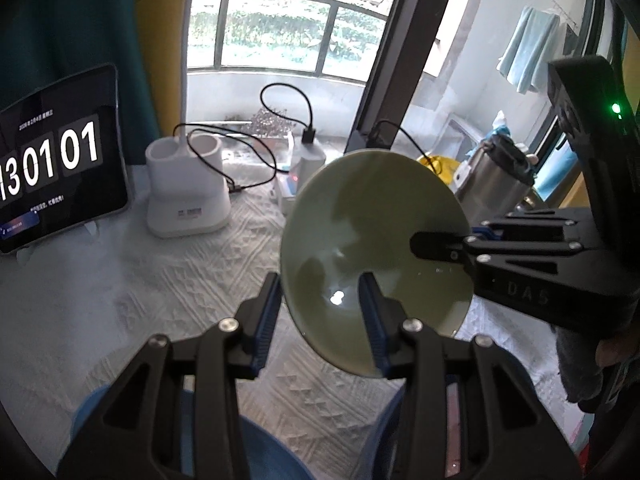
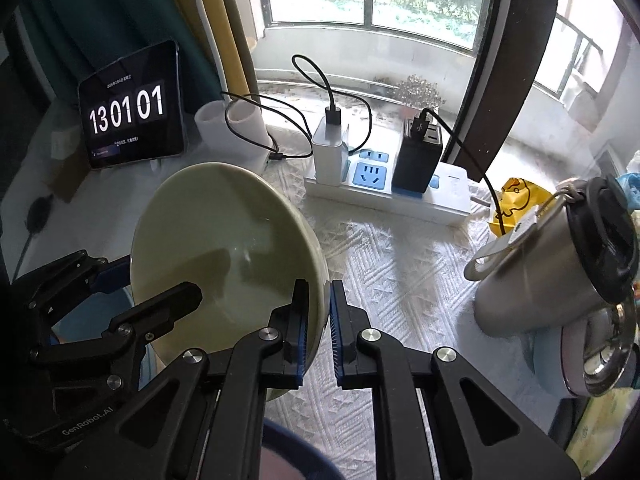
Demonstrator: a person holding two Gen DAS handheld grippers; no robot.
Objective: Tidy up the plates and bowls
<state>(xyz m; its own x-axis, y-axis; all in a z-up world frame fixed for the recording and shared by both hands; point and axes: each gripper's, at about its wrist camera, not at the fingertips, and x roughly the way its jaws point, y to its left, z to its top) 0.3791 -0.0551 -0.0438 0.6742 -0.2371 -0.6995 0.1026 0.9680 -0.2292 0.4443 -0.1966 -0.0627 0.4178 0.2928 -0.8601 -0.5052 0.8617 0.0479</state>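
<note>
Nearest me, my right gripper [image 2: 319, 320] has its jaws pinched nearly closed on the rim of the pale green bowl [image 2: 224, 252], while my left gripper [image 1: 320, 316] straddles the opposite rim at a moderate opening, one finger inside and one outside; I cannot tell whether its pads press. The bowl hangs tilted above the quilted white surface [image 2: 400, 280], a blue bowl [image 1: 272, 456] at 6 o'clock beneath. Farther off, the tablet clock [image 2: 130, 110] stands at 10 o'clock, the power strip [image 2: 384, 192] at 12, the steel mug [image 2: 556, 264] at 3.

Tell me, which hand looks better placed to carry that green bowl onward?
Probably the right: the right fingers pinch the green bowl tightly at its rim. The left fingers straddle the opposite wall, wider apart; their grip is unclear.
</note>
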